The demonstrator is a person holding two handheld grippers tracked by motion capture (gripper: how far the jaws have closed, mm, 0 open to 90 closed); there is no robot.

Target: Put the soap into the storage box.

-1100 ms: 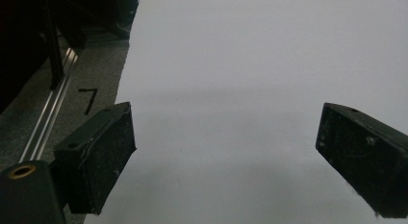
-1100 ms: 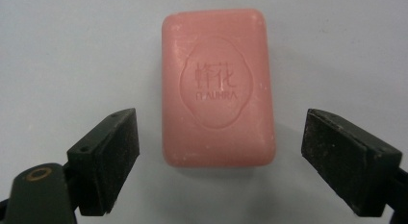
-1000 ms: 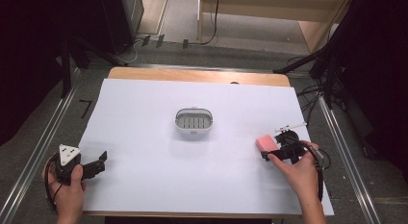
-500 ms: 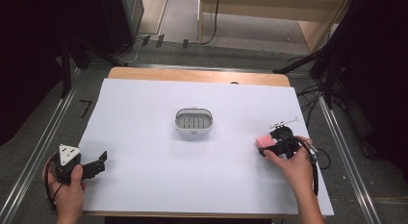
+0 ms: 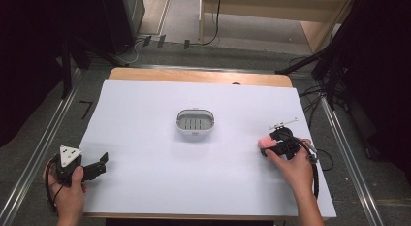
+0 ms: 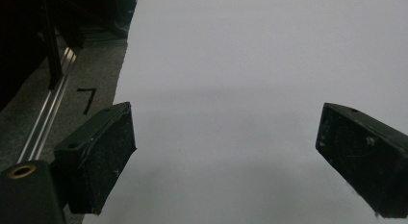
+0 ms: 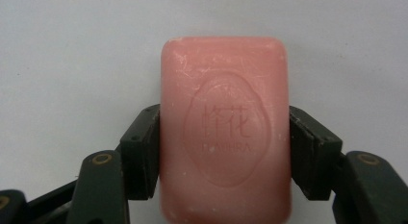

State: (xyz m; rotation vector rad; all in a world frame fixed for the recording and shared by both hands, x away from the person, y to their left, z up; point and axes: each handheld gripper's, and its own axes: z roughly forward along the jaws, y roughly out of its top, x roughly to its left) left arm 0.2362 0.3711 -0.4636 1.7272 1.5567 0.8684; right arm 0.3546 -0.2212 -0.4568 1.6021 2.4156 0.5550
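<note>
Since the earlier high view, the right claw [image 5: 269,147] has slid a little toward the left of the frame and slightly up, carrying the pink soap bar [image 5: 265,141] with it, while the left claw [image 5: 99,164] has stayed parked at the lower left. That suggests the bar is already picked and its carry toward the white soap dish [image 5: 195,123] has only just begun.

Nearest, the right gripper view settles the grasp: both black pads are pressed flat against the long sides of the soap bar [image 7: 225,123], whose stamped oval emblem faces the camera. The left gripper view shows its jaws spread wide over bare white surface [image 6: 250,65], holding nothing. Farther off, the high view alone places the slotted dish at mid-frame, well apart from the bar at right of centre.
</note>
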